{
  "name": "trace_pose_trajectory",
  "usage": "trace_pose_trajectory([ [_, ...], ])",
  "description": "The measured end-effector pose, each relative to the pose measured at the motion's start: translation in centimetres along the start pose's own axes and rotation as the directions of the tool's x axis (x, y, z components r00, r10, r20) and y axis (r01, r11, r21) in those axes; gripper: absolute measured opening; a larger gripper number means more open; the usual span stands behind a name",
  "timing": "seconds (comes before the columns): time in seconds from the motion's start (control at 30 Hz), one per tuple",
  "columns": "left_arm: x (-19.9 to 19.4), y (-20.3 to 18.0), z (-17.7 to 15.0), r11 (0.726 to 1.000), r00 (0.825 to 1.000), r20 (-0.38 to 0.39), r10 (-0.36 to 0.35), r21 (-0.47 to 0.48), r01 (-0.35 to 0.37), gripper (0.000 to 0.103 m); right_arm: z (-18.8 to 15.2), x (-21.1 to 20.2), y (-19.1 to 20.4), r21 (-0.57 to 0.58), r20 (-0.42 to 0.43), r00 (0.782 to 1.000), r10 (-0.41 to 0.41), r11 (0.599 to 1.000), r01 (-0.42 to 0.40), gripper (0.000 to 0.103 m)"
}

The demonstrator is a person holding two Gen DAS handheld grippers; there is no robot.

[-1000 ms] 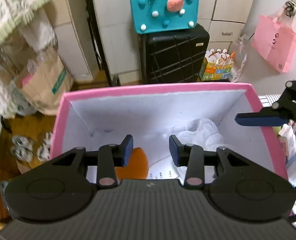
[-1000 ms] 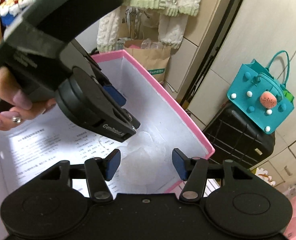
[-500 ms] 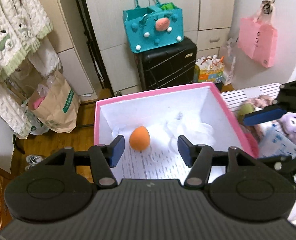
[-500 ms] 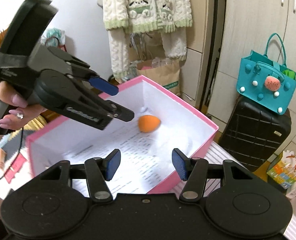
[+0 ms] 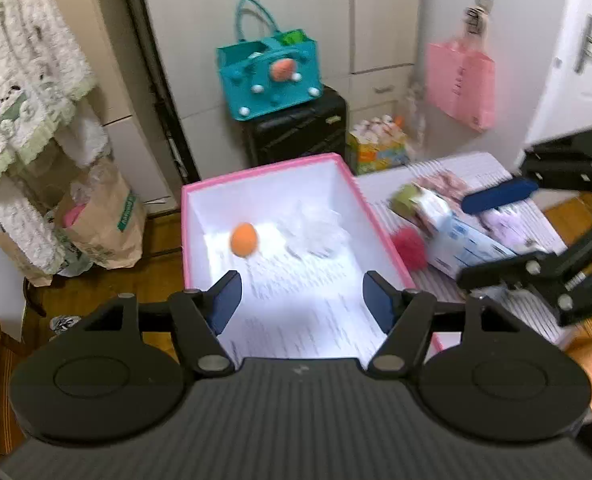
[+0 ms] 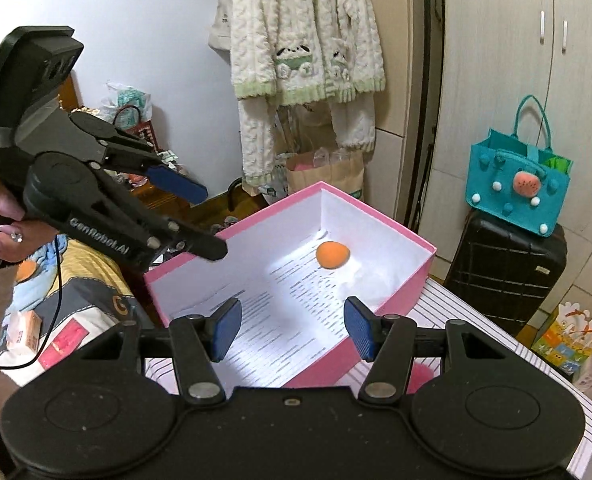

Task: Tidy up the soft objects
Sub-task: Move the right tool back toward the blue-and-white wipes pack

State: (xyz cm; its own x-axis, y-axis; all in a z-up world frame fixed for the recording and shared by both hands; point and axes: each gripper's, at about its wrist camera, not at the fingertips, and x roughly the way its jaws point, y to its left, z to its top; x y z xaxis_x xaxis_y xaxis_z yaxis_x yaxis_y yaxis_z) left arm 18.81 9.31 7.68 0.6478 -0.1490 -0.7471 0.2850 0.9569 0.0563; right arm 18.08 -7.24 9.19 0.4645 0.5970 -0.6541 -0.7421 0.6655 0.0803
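Observation:
A pink box (image 5: 264,169) with a white inside stands on the striped table. In it lie an orange egg-shaped sponge (image 5: 244,240) and a white mesh puff (image 5: 316,232) on printed paper. My left gripper (image 5: 302,304) hovers above the near end of the box, its jaws opening with nothing between them. My right gripper (image 6: 292,322) is open and empty over the pink box (image 6: 376,216), with the orange sponge (image 6: 332,254) beyond it. The left gripper (image 6: 212,220), held by a hand (image 6: 0,216), is at upper left there.
Right of the box lie a red pom-pom (image 5: 410,246), a blue-white packet (image 5: 456,236), a green item (image 5: 405,200) and a purple plush (image 5: 508,220). Behind are a teal felt bag (image 5: 270,76) on a black suitcase (image 5: 296,136), a paper bag (image 5: 104,224) and hanging knitwear (image 6: 308,44).
Both grippers have risen and drawn back out of the box. The left jaws have spread wider. The orange sponge now lies free on the box floor.

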Motion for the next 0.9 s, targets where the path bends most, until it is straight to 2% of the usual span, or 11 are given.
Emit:
trace_pose_trajectory([
  [0.17, -3.1, -2.3, -1.9, 0.998, 0.999, -0.009, -0.047, 0.043, 0.047, 0.069, -0.9, -2.7, 2.2, -0.04, 0.012, 1.0, -0.018, 0.999, 0.019, 0.062],
  [0.4, -5.9, -4.9, -3.9, 0.994, 0.999, 0.011, -0.046, 0.099, 0.044, 0.072, -2.7, -5.7, 4.2, -0.076, 0.034, 0.999, -0.037, 0.996, 0.04, 0.062],
  [0.9, -6.7, -8.9, -7.0, 0.98, 0.996, -0.031, -0.079, 0.181, 0.083, 0.075, -7.6, -9.4, 5.8, -0.058, 0.053, 0.996, -0.069, 0.996, 0.072, 0.063],
])
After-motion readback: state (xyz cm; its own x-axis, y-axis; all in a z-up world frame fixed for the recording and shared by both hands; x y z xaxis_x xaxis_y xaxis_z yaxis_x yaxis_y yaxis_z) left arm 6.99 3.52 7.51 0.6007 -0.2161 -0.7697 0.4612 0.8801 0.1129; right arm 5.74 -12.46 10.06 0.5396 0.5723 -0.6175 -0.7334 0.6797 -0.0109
